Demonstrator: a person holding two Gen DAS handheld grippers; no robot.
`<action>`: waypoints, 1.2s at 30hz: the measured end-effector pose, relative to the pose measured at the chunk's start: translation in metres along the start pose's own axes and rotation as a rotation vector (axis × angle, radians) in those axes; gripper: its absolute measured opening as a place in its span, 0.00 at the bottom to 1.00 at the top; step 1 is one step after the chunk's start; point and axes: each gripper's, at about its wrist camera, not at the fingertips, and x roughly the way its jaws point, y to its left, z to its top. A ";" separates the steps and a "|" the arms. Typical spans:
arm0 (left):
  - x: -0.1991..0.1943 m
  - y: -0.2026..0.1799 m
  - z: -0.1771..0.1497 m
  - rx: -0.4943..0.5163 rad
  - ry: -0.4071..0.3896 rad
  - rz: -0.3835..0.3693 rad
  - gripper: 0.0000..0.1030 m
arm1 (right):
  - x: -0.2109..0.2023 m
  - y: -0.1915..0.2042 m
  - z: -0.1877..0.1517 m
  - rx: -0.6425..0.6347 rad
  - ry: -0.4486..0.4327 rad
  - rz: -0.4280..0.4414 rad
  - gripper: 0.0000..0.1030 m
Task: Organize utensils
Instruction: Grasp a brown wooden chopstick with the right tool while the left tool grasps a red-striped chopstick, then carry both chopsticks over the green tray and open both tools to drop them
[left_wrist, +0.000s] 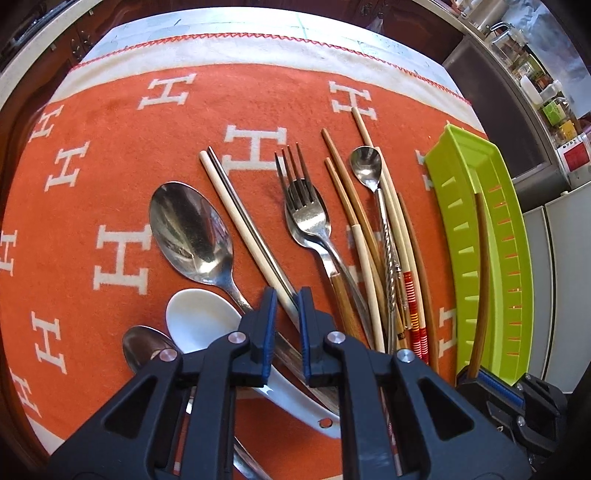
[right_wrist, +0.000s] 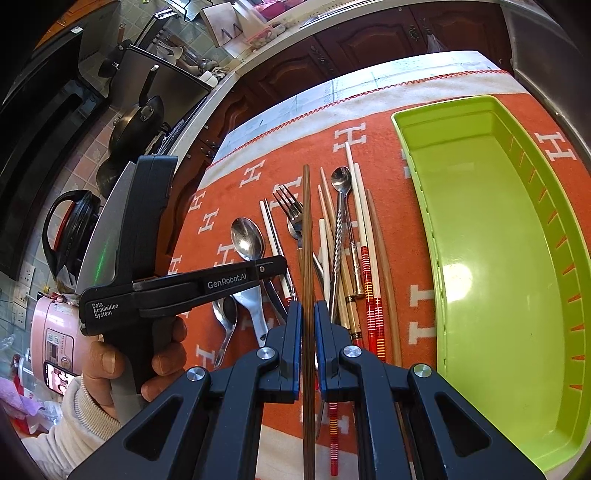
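Observation:
Utensils lie on an orange cloth (left_wrist: 110, 155): a large steel spoon (left_wrist: 190, 229), a white ceramic spoon (left_wrist: 199, 325), a fork (left_wrist: 304, 214), a small steel spoon (left_wrist: 364, 166) and several chopsticks (left_wrist: 240, 218). My left gripper (left_wrist: 287, 299) sits low over a pale chopstick and a metal one, its jaws narrowly apart around them. My right gripper (right_wrist: 306, 314) is shut on a brown chopstick (right_wrist: 307, 229), held above the cloth; it shows in the left wrist view (left_wrist: 480, 280) over the green tray (left_wrist: 509, 229). The tray (right_wrist: 491, 229) is empty inside.
The cloth covers a table that ends at the far edge (right_wrist: 369, 81). Dark wood cabinets (right_wrist: 332, 48) stand beyond. A stove with pans (right_wrist: 136, 122) and a kettle (right_wrist: 70, 229) are on the left. The left gripper's body (right_wrist: 166, 284) and the hand are beside the utensils.

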 end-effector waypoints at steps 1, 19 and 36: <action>0.000 0.000 -0.001 0.001 0.001 0.001 0.09 | 0.000 0.000 0.000 0.001 0.000 0.001 0.06; -0.005 0.025 -0.013 -0.064 0.066 -0.089 0.12 | -0.003 -0.010 -0.001 0.020 -0.006 0.010 0.06; -0.009 0.033 -0.016 -0.088 0.062 -0.071 0.13 | 0.002 -0.005 -0.001 0.008 0.004 0.011 0.06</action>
